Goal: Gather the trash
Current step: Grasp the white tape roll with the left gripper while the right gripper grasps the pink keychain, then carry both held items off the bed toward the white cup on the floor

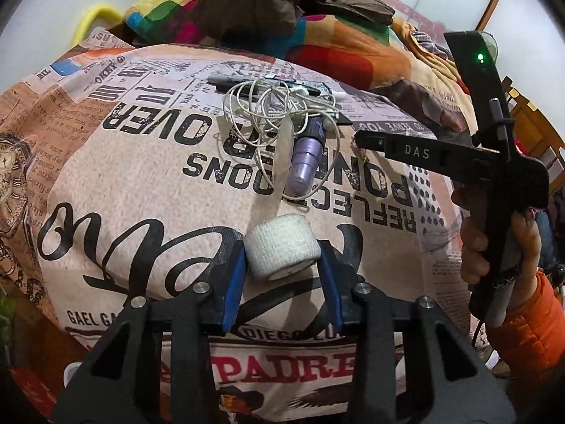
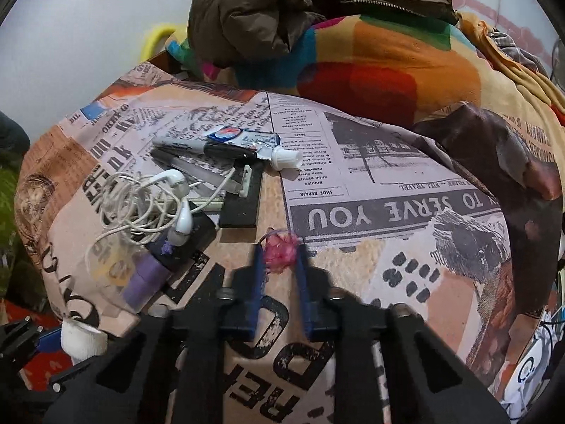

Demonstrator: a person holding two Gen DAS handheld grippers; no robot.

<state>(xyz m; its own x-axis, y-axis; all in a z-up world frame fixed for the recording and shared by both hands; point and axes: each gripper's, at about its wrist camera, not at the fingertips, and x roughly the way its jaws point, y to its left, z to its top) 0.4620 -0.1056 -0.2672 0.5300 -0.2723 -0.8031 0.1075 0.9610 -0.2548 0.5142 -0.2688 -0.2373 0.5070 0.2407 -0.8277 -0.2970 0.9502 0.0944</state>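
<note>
A white roll of gauze tape lies on the newspaper-print bedspread, held between the blue pads of my left gripper, which is shut on it. The roll also shows low left in the right wrist view. My right gripper is shut on a small pink scrap of trash resting on the bedspread. The right gripper also appears in the left wrist view, held by a hand in an orange sleeve.
A tangle of white earphones, a purple bottle, a marker, a small tube with white cap and a black flat block lie on the bed. A brown jacket and colourful blanket lie behind.
</note>
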